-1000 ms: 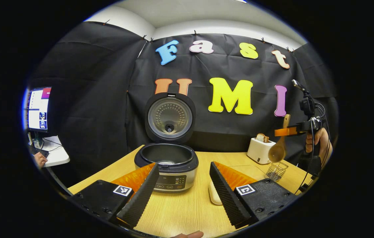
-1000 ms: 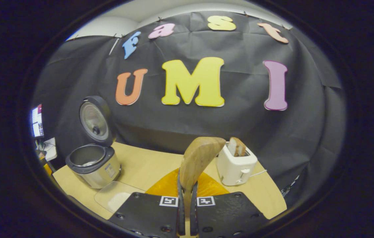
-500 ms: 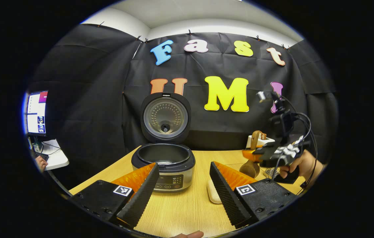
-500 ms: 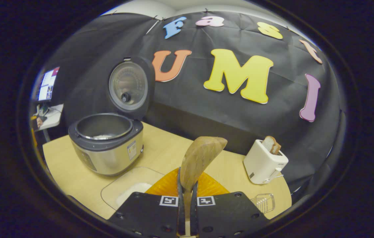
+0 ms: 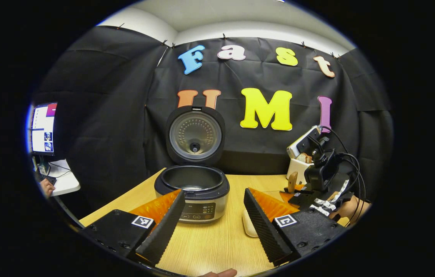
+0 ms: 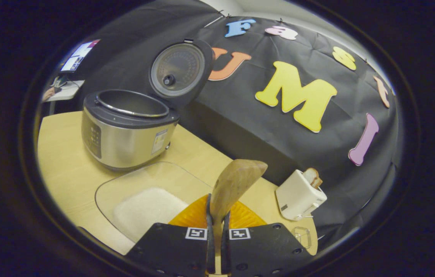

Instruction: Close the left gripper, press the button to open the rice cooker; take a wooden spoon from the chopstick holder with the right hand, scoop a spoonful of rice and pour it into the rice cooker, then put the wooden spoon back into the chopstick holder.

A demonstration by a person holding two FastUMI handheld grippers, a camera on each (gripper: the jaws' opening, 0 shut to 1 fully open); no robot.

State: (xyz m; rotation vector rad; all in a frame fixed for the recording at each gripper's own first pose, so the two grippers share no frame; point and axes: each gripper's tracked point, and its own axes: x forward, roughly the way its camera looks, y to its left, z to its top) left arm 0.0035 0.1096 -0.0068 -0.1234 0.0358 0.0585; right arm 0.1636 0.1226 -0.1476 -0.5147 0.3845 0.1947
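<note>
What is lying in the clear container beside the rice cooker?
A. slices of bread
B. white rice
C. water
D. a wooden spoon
B: in the right gripper view, the clear container next to the open rice cooker holds a heap of white rice; the wooden spoon is clamped in the right gripper.

no readable text, rice cooker [image 6: 125,130] side label too small
</note>
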